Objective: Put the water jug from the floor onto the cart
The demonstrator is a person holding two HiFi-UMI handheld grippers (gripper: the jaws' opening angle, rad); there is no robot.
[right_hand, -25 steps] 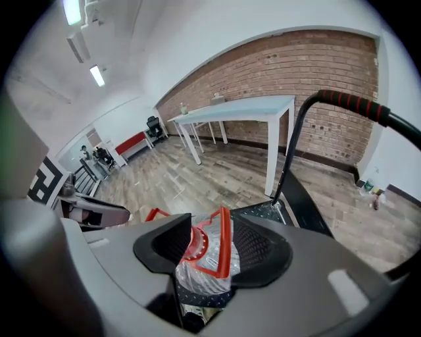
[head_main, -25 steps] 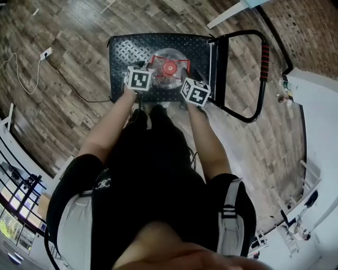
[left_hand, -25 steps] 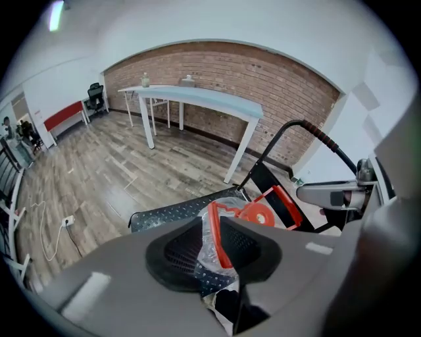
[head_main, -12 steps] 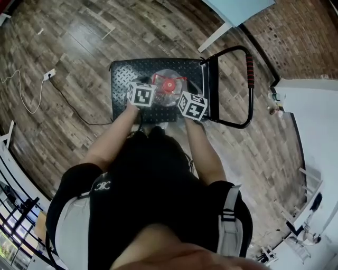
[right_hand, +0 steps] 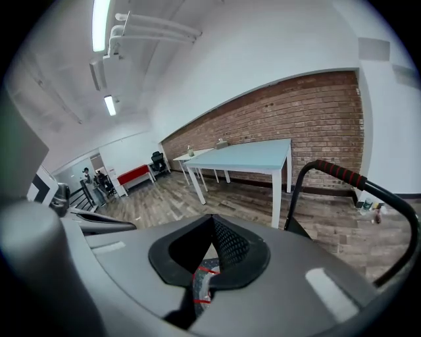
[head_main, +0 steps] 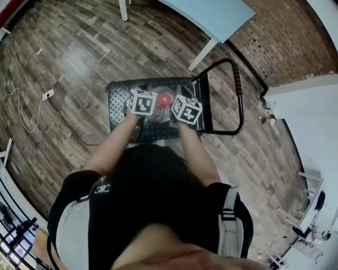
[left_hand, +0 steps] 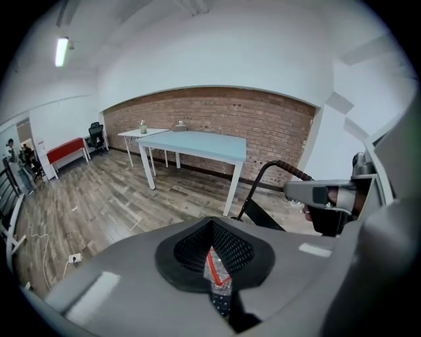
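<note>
The clear water jug (head_main: 164, 99) with its red cap and handle stands upright on the black cart deck (head_main: 119, 105). Both grippers hang above it, apart from it. My left gripper (head_main: 141, 102) is over the jug's left side and my right gripper (head_main: 186, 109) over its right side. In the left gripper view the jaws (left_hand: 212, 230) are shut with nothing held; a sliver of the jug (left_hand: 215, 271) shows below them. The right gripper view shows its jaws (right_hand: 212, 245) shut and empty too, with a strip of the jug (right_hand: 199, 282) beneath.
The cart's push handle (head_main: 236, 84) with a red grip stands at the deck's right end. A light blue table (head_main: 211, 16) stands beyond the cart, in front of a brick wall. A white cable and plug (head_main: 46, 95) lie on the wooden floor at the left.
Both grippers have lifted up and away from the jug, and the head view has pulled back. The jug stays where it was on the cart.
</note>
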